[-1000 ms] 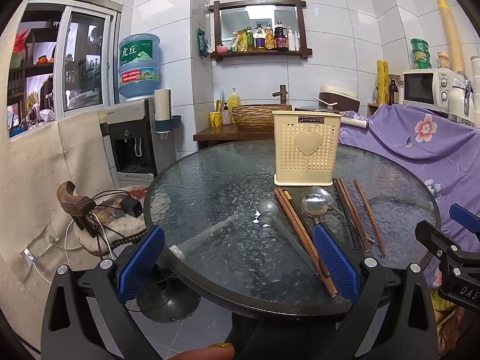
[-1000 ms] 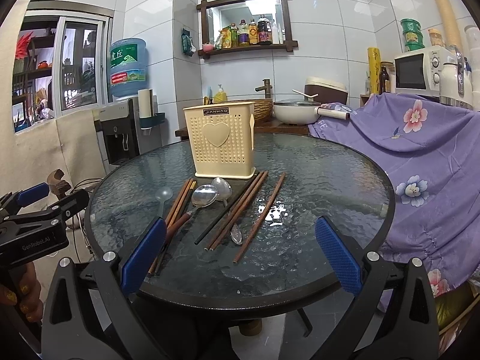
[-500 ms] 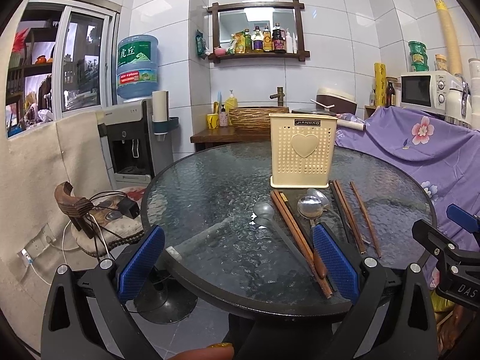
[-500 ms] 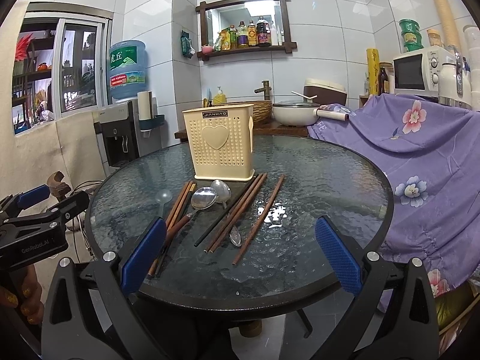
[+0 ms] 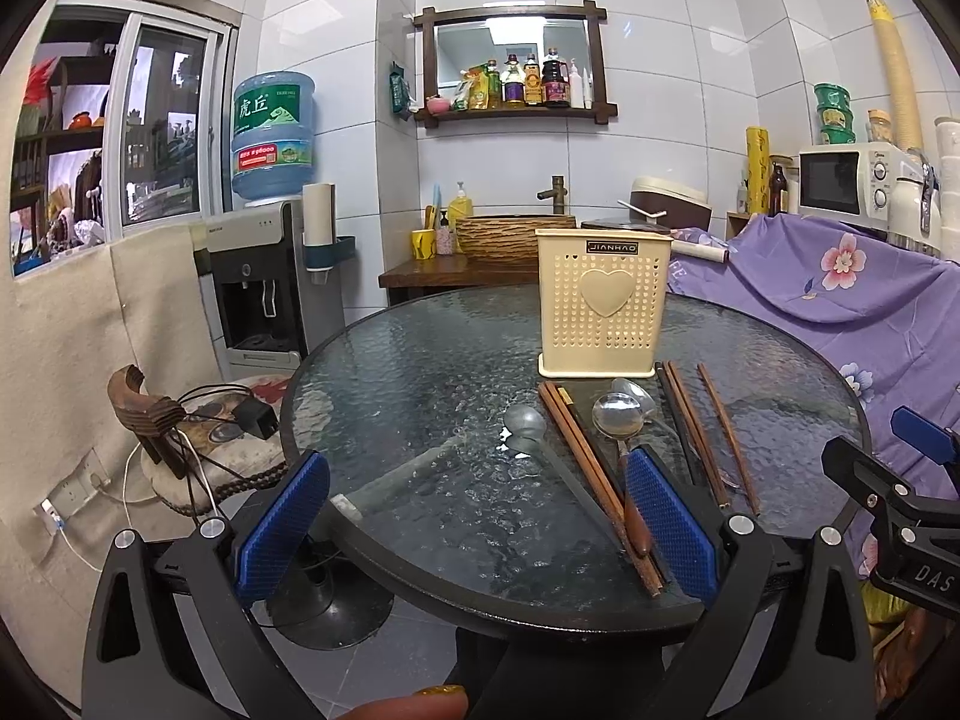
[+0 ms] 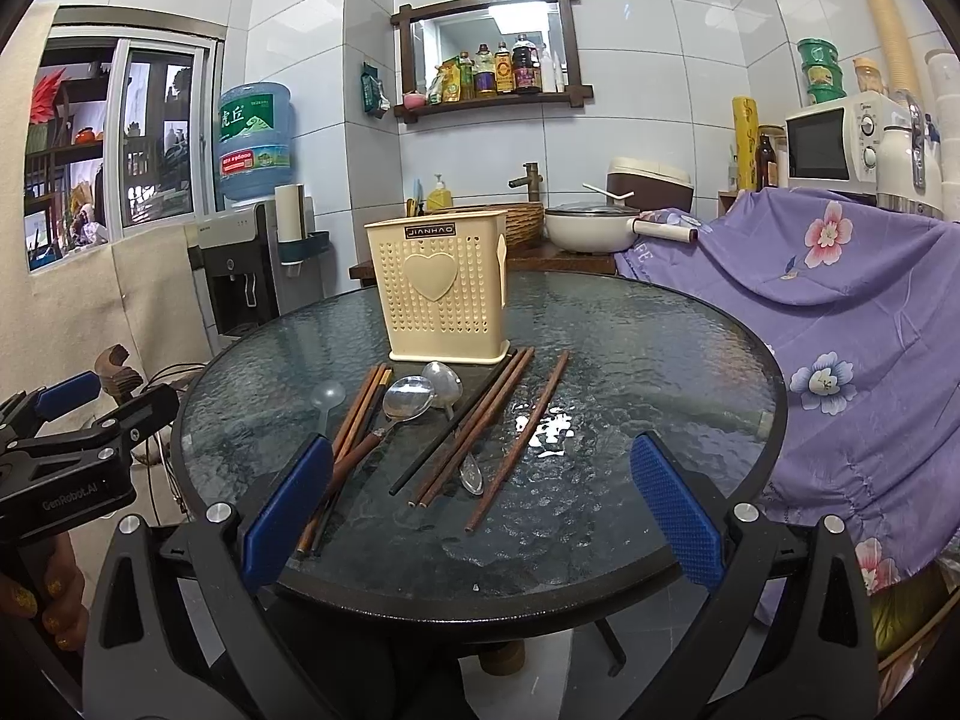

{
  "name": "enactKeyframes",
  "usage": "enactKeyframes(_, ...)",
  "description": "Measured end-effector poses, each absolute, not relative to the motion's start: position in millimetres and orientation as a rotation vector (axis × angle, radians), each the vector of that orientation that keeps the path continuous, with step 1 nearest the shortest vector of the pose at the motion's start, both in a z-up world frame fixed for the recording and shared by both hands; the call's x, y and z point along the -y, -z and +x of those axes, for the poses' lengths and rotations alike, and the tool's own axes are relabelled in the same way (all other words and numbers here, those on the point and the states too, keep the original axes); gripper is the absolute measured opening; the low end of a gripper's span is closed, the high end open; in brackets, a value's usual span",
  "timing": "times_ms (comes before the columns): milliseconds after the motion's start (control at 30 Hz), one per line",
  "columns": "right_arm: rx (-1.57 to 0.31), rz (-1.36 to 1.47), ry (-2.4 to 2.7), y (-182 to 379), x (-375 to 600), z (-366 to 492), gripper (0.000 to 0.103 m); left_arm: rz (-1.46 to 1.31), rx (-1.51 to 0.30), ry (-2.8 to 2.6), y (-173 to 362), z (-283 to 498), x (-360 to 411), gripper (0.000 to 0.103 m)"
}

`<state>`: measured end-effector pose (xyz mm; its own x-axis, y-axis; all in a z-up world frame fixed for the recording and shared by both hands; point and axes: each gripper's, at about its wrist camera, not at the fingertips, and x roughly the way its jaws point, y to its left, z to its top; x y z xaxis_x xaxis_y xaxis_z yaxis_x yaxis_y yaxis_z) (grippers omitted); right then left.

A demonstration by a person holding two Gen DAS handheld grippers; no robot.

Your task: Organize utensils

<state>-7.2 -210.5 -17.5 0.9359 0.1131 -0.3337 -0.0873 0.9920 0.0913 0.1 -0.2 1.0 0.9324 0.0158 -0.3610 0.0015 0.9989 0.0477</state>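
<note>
One cream utensil holder (image 6: 443, 294) stands upright toward the far side of the round glass bench (image 6: 648, 360); whether anything is inside cannot be seen. Just in front of it lie the chopsticks (image 6: 474, 429), a metal spoon (image 6: 408, 399) and a clear spoon (image 5: 523, 422), spread loosely toward the near rim. Both the left tongs (image 5: 474, 531) and right tongs (image 6: 480, 513) hover wide open, holding nothing, at the near edge, with bare glass to either side of the utensils.
</note>
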Motion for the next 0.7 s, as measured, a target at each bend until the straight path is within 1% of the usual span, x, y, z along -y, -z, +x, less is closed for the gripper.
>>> enactKeyframes(700, -0.345, 0.076, -0.102, 16.8, 210.8, -7.5, 0.098, 0.044, -0.375, 0.009, -1.8, -0.5, 4.2, 0.097)
